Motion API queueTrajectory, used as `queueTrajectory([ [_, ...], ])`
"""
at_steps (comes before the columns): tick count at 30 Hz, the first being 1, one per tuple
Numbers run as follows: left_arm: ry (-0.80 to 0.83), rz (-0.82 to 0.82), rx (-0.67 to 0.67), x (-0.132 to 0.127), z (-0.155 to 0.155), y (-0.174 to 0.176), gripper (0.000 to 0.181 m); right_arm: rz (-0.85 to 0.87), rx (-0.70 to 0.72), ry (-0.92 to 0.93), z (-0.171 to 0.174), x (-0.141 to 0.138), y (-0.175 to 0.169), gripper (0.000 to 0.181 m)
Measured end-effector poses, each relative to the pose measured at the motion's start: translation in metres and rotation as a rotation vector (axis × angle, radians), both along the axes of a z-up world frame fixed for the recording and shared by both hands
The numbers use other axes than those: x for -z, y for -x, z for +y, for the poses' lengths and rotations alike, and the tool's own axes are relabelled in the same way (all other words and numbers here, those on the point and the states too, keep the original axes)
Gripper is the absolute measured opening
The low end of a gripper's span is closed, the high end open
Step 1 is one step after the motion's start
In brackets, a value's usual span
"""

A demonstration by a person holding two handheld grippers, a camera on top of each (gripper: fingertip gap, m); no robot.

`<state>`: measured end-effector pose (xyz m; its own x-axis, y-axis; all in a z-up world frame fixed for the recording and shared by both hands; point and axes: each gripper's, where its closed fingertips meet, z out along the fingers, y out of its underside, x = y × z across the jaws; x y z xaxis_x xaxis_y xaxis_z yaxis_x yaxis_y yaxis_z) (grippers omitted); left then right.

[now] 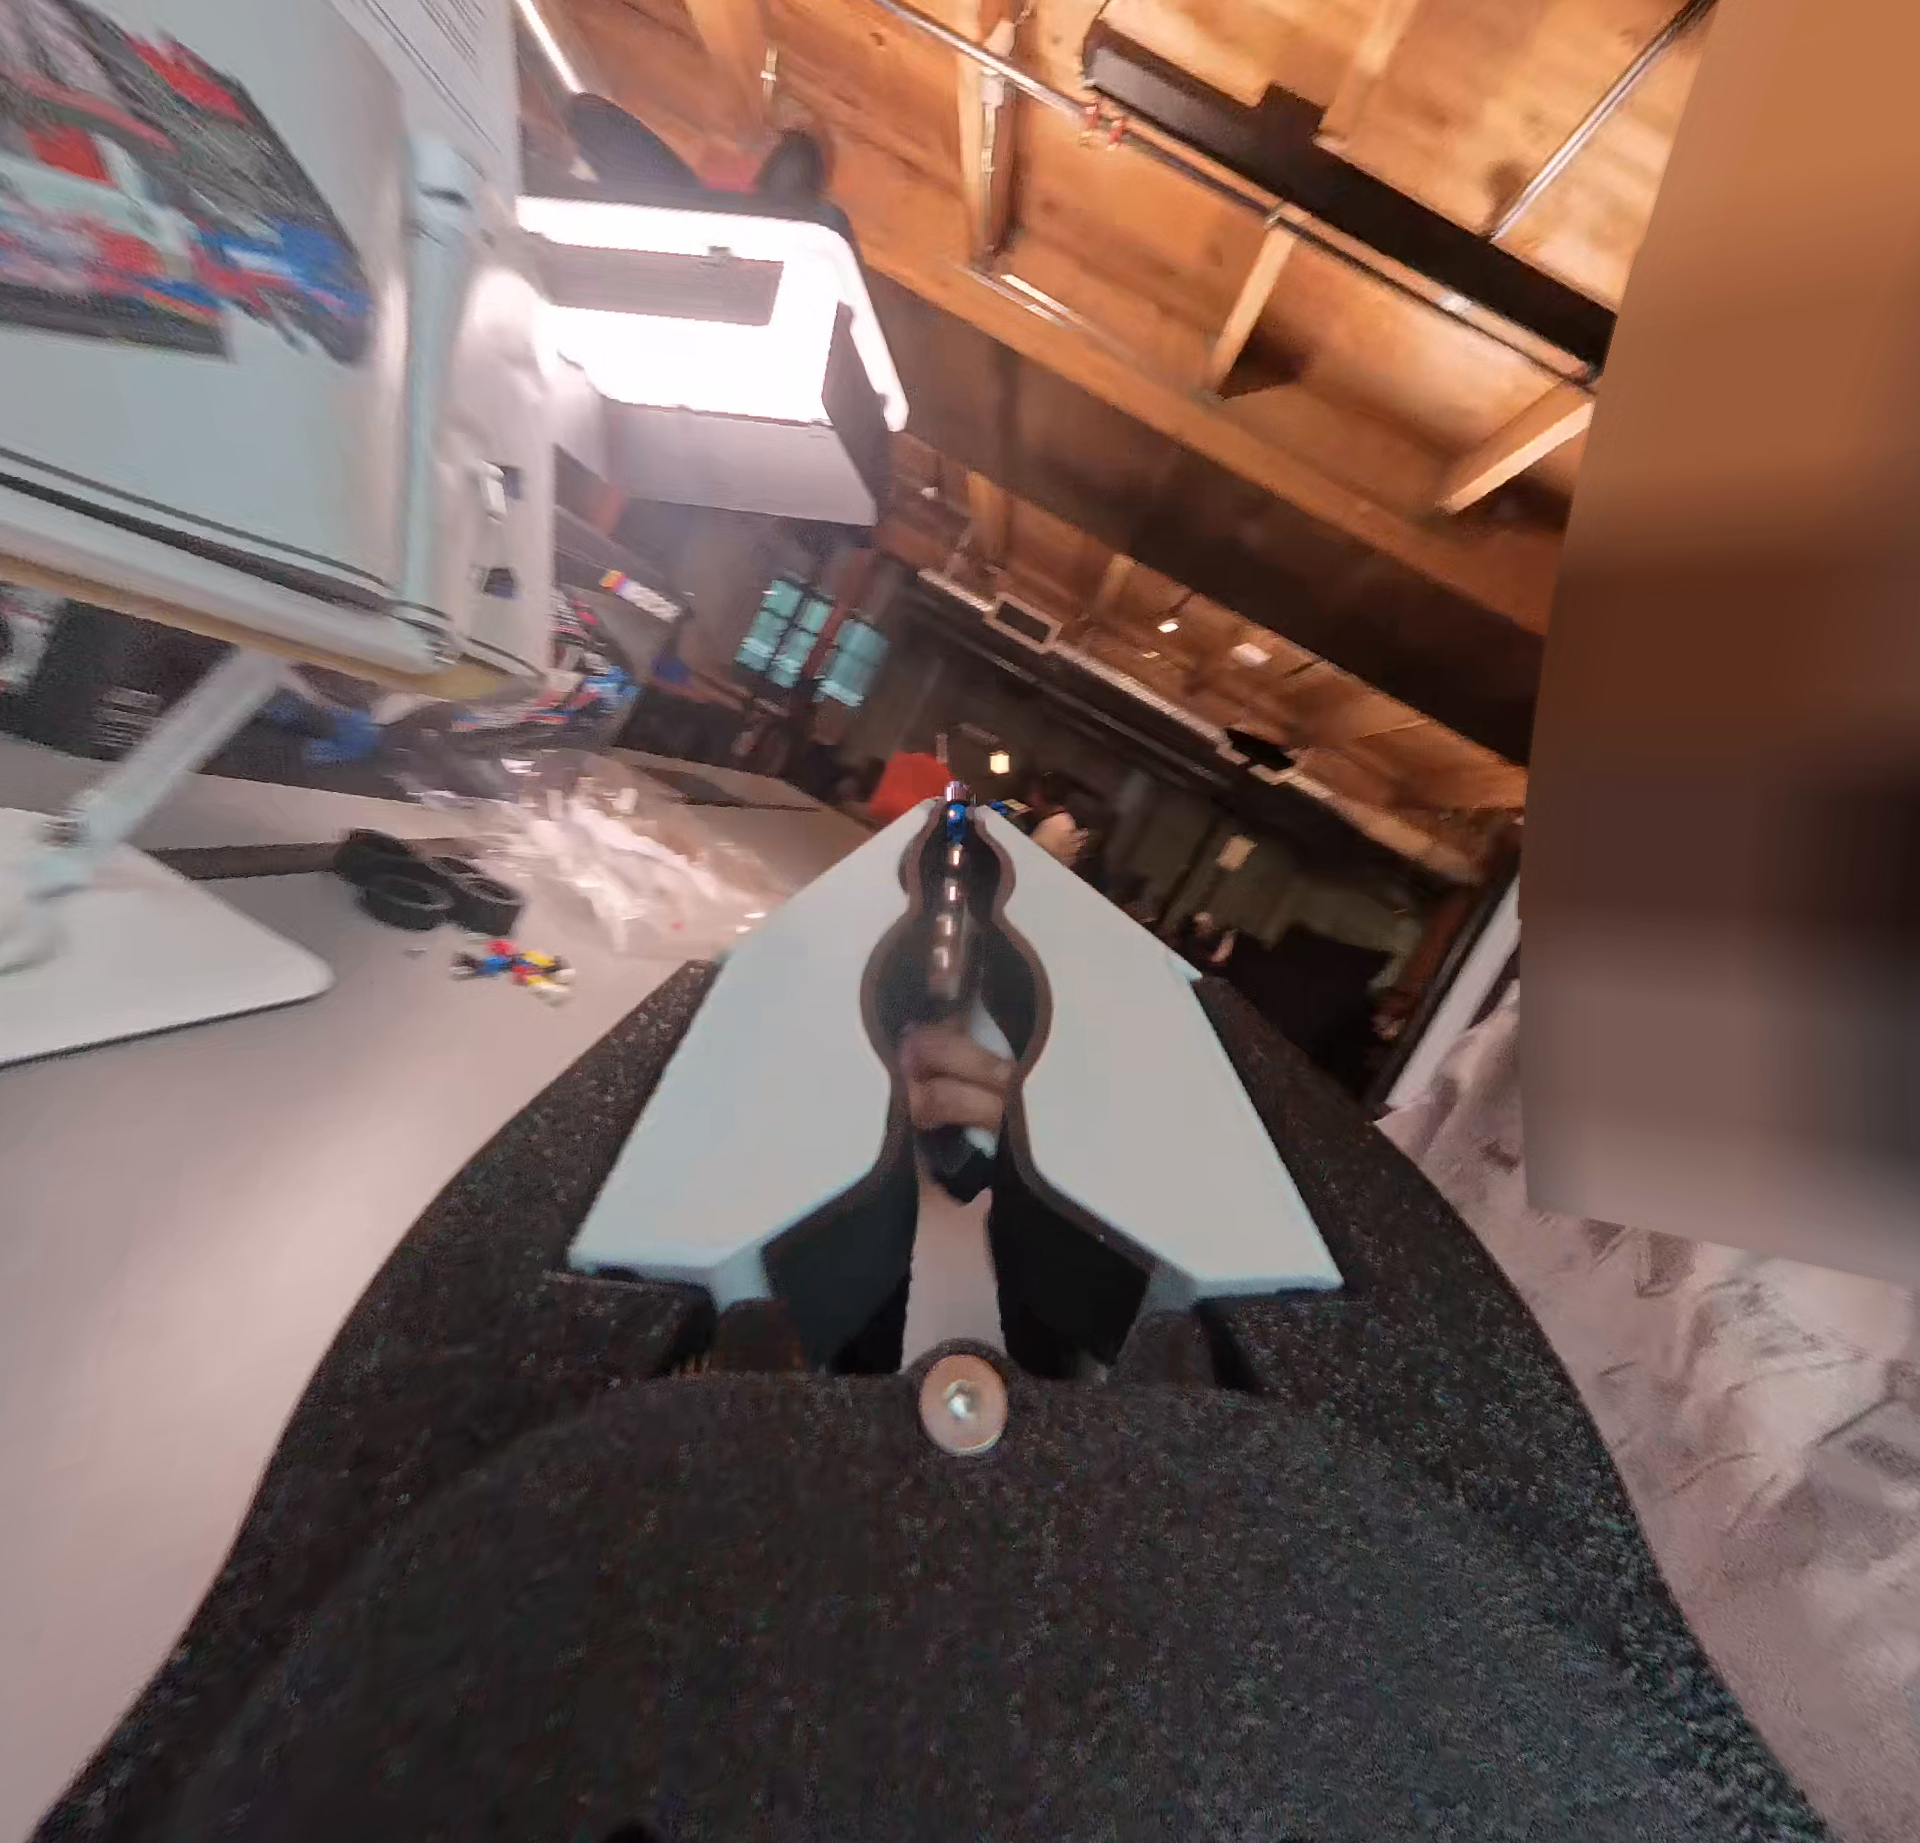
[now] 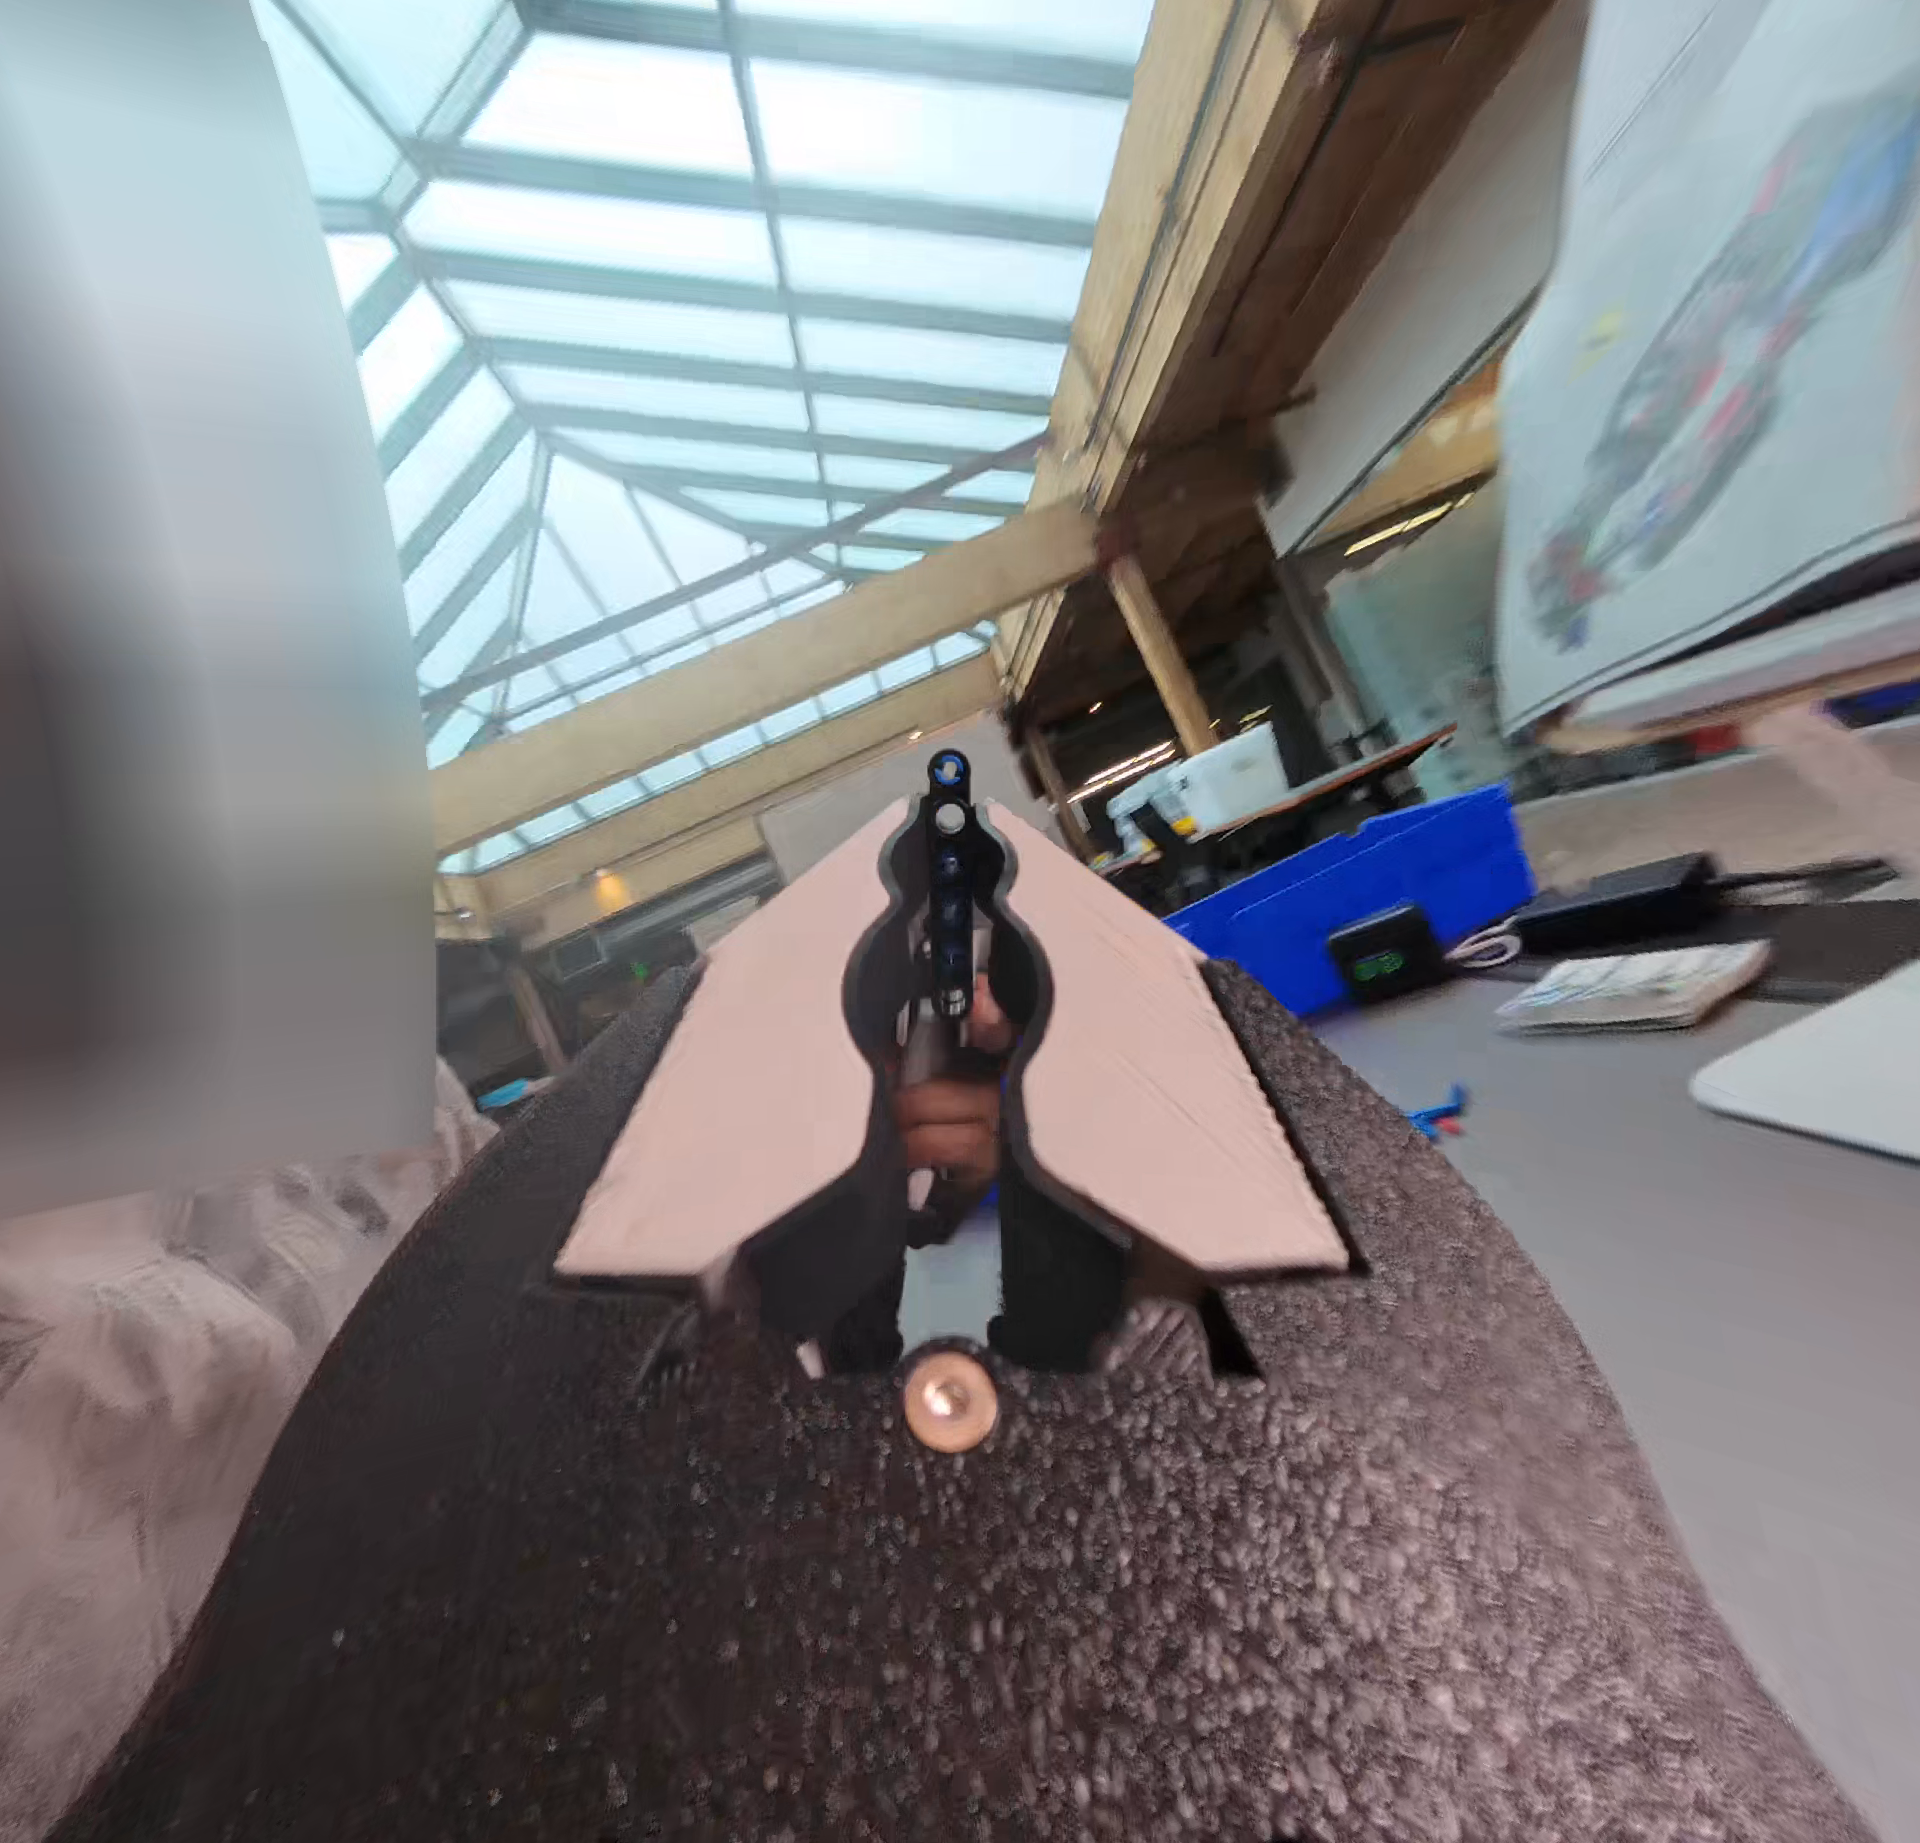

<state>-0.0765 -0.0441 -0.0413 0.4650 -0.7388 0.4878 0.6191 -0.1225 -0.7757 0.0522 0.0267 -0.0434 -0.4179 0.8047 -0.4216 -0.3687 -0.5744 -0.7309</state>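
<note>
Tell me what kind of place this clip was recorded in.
Probably a shared workshop or maker-style office in a converted industrial building: exposed timber ceiling beams, a glass skylight, and a grey worktable with small black tyres, loose coloured building bricks and an open instruction booklet.

The left gripper [image 1: 958, 827] showed pale grey-white fingers [image 1: 790, 1045] on speckled black foam, pinching a grey pin with a blue tip [image 1: 954, 837]. The right gripper [image 2: 948, 827] wore pinkish-tan fingers [image 2: 1132, 1055], clamping a black holed beam [image 2: 948, 889] with blue spots. Black tyres [image 1: 426, 884] and red, blue, yellow bricks [image 1: 516, 965] dotted the grey bench [image 1: 260, 1170]; a bright blue bin [image 2: 1382, 884] sat behind.
</note>
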Motion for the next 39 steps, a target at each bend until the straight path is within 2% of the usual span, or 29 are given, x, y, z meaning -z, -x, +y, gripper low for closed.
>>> queueTrajectory([
  [1,0.010,0.079,-0.053,0.005,-0.001,0.011,0.000,-0.036,0.040,-0.059,0.002,0.003,-0.006,0.005],
  [4,0.119,0.413,-0.199,0.037,0.021,0.020,0.001,-0.139,-0.007,-0.161,-0.031,0.023,0.022,0.005],
  [5,0.139,0.445,-0.229,0.038,0.025,0.029,0.001,-0.164,-0.019,-0.168,-0.033,0.027,0.028,0.006],
  [9,0.158,0.319,-0.205,0.030,0.019,0.050,0.001,-0.226,-0.035,-0.174,-0.031,0.038,0.034,0.006],
  [15,0.226,0.268,-0.026,0.057,0.020,0.005,0.000,-0.324,-0.095,-0.152,-0.046,0.057,0.049,0.006],
  [18,0.274,0.235,0.054,0.074,0.022,-0.015,0.001,-0.558,-0.157,-0.234,-0.055,0.094,0.056,0.006],
  [22,0.320,0.182,0.146,0.088,0.024,-0.033,0.000,-0.924,-0.176,-0.563,-0.070,0.158,0.049,0.006],
  [25,0.346,0.136,0.199,0.094,0.023,-0.044,0.001,-1.008,-0.294,-0.552,-0.093,0.177,0.045,0.006],
  [28,0.335,0.115,0.246,0.094,0.019,-0.054,0.001,-1.119,-0.243,-0.714,-0.091,0.201,0.042,0.010],
  [30,0.317,0.130,0.261,0.092,0.017,-0.058,0.001,-1.070,-0.213,-0.689,-0.089,0.191,0.047,0.028],
  [33,0.263,0.151,0.291,0.085,0.010,-0.067,0.001,-0.803,-0.136,-0.536,-0.079,0.134,0.058,0.045],
  [35,0.224,0.164,0.308,0.080,0.005,-0.074,0.002,-0.665,-0.106,-0.475,-0.075,0.103,0.058,0.040],
  [39,0.185,0.232,0.318,0.078,-0.001,-0.085,0.001,-0.570,-0.074,-0.483,-0.079,0.088,0.056,0.011],
])
